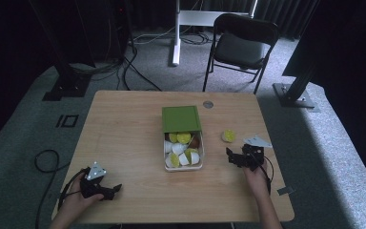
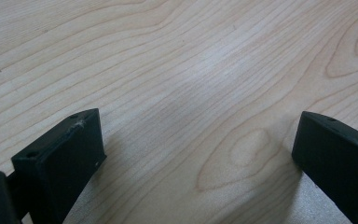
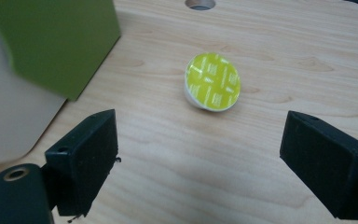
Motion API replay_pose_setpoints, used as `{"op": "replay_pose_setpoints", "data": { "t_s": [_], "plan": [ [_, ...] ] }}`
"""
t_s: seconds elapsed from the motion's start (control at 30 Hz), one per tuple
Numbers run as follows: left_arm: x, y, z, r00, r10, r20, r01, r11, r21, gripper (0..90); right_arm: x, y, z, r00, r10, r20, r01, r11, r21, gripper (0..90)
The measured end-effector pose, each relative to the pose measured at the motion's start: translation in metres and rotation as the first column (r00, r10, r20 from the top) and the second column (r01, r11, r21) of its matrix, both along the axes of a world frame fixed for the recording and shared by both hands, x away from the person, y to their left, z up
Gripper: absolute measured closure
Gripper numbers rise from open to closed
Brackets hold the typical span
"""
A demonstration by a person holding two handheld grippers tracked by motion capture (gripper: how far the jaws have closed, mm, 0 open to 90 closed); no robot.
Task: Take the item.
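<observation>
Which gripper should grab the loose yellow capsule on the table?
Right. The right gripper sits just short of the capsule, jaws open and facing it. The left gripper is across the table, beyond the box.

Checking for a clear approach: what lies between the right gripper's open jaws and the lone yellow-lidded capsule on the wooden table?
Only bare wooden table separates the right gripper from the yellow-lidded capsule, seen in the right gripper view.
</observation>
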State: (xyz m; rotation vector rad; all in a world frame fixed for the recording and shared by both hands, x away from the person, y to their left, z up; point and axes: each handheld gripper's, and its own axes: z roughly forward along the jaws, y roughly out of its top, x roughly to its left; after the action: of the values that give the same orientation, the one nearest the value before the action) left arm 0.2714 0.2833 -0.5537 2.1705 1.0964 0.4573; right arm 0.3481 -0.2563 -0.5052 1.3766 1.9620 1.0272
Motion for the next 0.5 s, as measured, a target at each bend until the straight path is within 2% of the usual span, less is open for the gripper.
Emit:
{"op": "replay_pose_setpoints", "data": {
  "t_s": [0.17, 0.27, 0.43, 0.5],
  "plan": [
    [0.000, 0.000, 0.000, 1.0000, 0.000, 0.000, 0.000, 1.0000, 0.000, 3.1, -0.010, -0.008, -0.007, 0.9994, 0.032, 0.014, -0.031, 0.999, -0.008, 11.2],
    [0.000, 0.000, 0.000, 1.0000, 0.000, 0.000, 0.000, 1.0000, 0.000, 3.1, -0.014, -0.013, -0.011, 0.9984, 0.056, 0.007, -0.056, 0.998, 0.011, 11.2],
    [0.000, 0.000, 0.000, 1.0000, 0.000, 0.000, 0.000, 1.0000, 0.000, 3.1, -0.021, -0.018, -0.022, 0.9899, 0.141, 0.008, -0.141, 0.990, 0.013, 11.2],
    [0.000, 0.000, 0.000, 1.0000, 0.000, 0.000, 0.000, 1.0000, 0.000, 3.1, -0.023, -0.020, -0.025, 0.9871, 0.160, 0.000, -0.160, 0.987, 0.015, 11.2]
  ]
}}
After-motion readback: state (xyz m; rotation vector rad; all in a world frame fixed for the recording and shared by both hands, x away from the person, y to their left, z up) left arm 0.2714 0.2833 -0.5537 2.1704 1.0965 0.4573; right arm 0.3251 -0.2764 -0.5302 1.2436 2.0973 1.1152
